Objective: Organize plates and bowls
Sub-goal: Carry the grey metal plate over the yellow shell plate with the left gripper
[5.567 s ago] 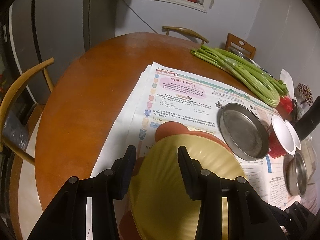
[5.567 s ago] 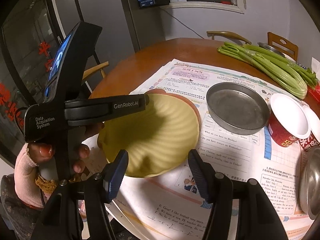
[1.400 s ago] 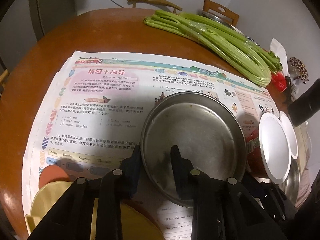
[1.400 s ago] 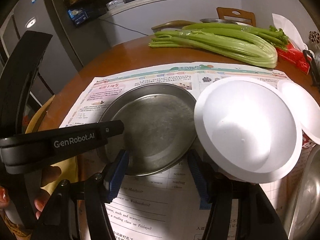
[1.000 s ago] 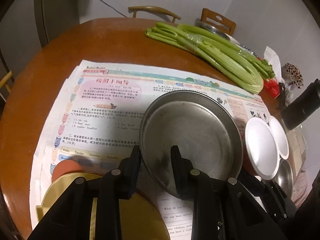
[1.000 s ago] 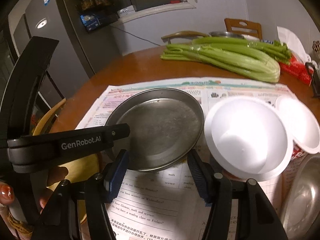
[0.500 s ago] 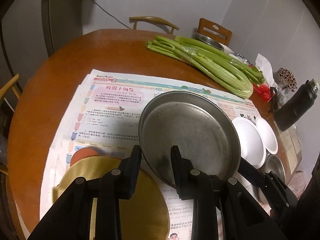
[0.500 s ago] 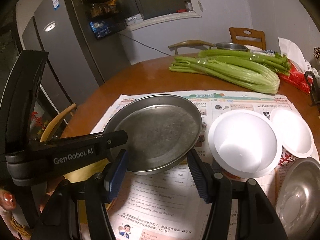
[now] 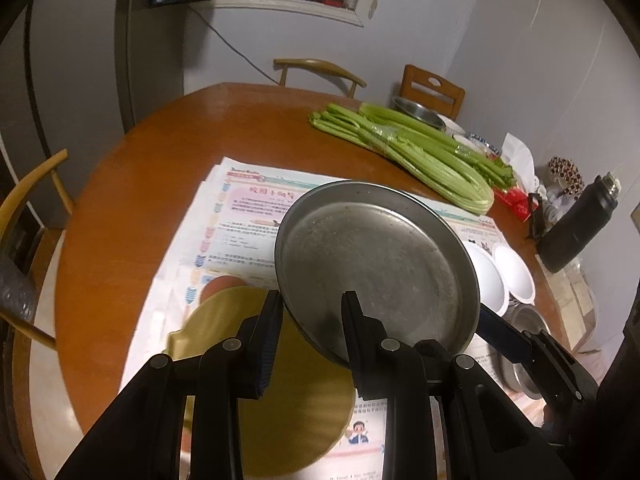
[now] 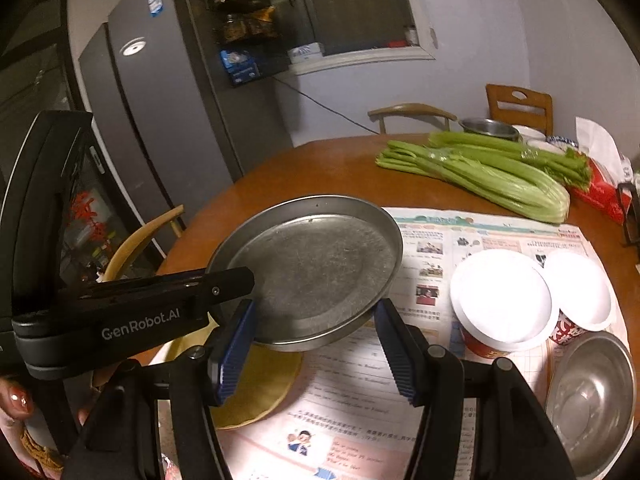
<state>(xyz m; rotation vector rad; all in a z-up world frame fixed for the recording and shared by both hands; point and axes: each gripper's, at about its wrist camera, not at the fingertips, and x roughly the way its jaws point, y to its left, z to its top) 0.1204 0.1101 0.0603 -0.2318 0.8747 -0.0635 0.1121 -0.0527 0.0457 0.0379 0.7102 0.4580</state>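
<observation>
Left wrist view: the left gripper (image 9: pixel 310 314) is clamped on the near rim of the metal plate (image 9: pixel 376 264), one finger inside, one outside; the plate is lifted, tilted above the newspaper (image 9: pixel 248 216) and the yellow plate (image 9: pixel 280 392); two white bowls (image 9: pixel 500 276) sit beyond its right edge.

Right wrist view: the right gripper (image 10: pixel 316 344) holds its fingers apart, its pads at the plate's (image 10: pixel 312 264) near edge, whether touching I cannot tell; the left gripper (image 10: pixel 224 284) grips the left rim.
</observation>
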